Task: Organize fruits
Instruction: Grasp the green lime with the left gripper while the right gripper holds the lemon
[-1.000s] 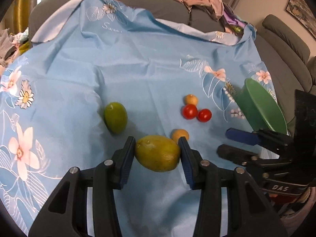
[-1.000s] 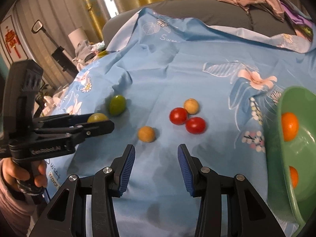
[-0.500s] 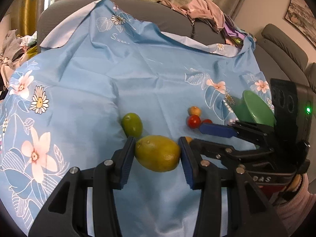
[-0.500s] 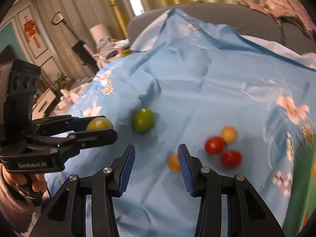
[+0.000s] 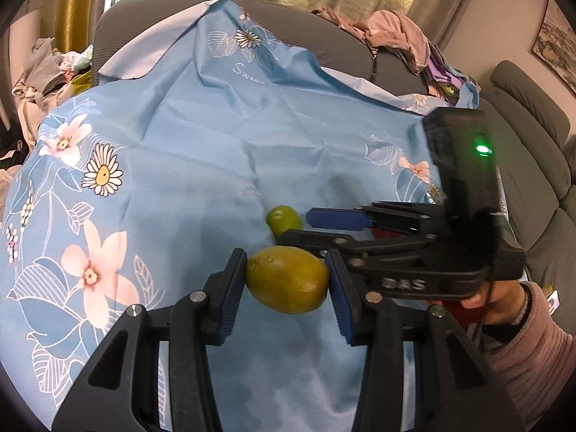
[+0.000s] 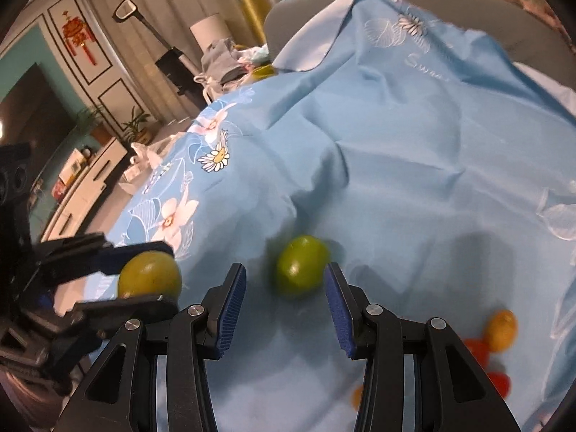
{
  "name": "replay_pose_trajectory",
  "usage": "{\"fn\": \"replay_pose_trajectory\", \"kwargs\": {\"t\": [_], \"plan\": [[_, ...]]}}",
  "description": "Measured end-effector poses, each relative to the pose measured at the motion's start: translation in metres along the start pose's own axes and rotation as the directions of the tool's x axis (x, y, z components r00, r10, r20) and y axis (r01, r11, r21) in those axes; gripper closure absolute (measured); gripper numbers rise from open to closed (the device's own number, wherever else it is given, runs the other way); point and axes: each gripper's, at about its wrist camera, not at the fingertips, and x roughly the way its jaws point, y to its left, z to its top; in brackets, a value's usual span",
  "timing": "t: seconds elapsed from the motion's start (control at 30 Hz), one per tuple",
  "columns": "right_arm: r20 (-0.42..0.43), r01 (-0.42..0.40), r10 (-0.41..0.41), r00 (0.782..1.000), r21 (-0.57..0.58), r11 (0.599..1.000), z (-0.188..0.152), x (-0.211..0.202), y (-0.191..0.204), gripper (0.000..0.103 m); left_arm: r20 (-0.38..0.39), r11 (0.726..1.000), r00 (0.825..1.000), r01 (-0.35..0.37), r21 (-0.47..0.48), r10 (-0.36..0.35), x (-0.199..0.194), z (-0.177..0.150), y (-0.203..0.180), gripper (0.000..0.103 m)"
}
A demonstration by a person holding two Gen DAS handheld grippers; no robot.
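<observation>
My left gripper (image 5: pixel 286 284) is shut on a large yellow-green fruit (image 5: pixel 286 280), held just above the blue flowered cloth (image 5: pixel 180 165). The right wrist view shows that fruit (image 6: pixel 149 279) at the left, in the left gripper (image 6: pixel 169 277). A smaller green lime (image 6: pixel 302 271) lies on the cloth just past my right gripper (image 6: pixel 284 306), which stands open; its blue pads (image 6: pixel 234 306) flank the lime without touching it. In the left wrist view the right gripper (image 5: pixel 298 228) reaches in from the right at the lime (image 5: pixel 284 217).
A small orange fruit (image 6: pixel 500 329), red tomatoes (image 6: pixel 498 383) and another orange fruit (image 6: pixel 358 396) lie at the lower right on the cloth. A hand in a pink sleeve (image 5: pixel 522 342) holds the right gripper. Clothes (image 5: pixel 388 32) lie piled on the grey sofa behind.
The right gripper has swung left across the cloth, from the tomatoes to the green lime, and the green bowl has left its view. The left gripper has shifted a little with its fruit.
</observation>
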Motion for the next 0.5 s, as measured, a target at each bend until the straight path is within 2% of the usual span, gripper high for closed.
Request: {"fn": "replay_pose_trajectory", "kwargs": {"t": [0.07, 0.17, 0.37, 0.43, 0.5], "plan": [[-0.037, 0.015, -0.014, 0.999, 0.024, 1.0, 0.002, 0.01, -0.004, 0.058, -0.003, 1.0, 1.0, -0.018, 0.0, 0.018, 0.0, 0.0, 0.003, 0.059], [-0.073, 0.02, -0.014, 0.997, 0.075, 0.997, 0.005, 0.018, -0.012, 0.058, -0.003, 1.0, 1.0, -0.005, -0.011, 0.005, -0.001, -0.001, 0.007, 0.059], [-0.087, 0.054, -0.047, 0.995, 0.077, 0.996, 0.012, 0.027, -0.012, 0.058, 0.01, 1.0, 1.0, 0.01, -0.002, -0.01, -0.004, -0.001, 0.004, 0.059], [-0.086, 0.066, -0.059, 0.995, 0.077, 0.995, 0.011, 0.027, -0.012, 0.065, 0.007, 1.0, 1.0, 0.007, 0.003, -0.007, -0.004, 0.0, 0.002, 0.059], [-0.084, 0.074, -0.067, 0.994, 0.086, 0.994, 0.009, 0.027, -0.012, 0.065, 0.007, 1.0, 1.0, 0.008, 0.011, -0.008, -0.006, 0.001, 0.0, 0.059]]}}
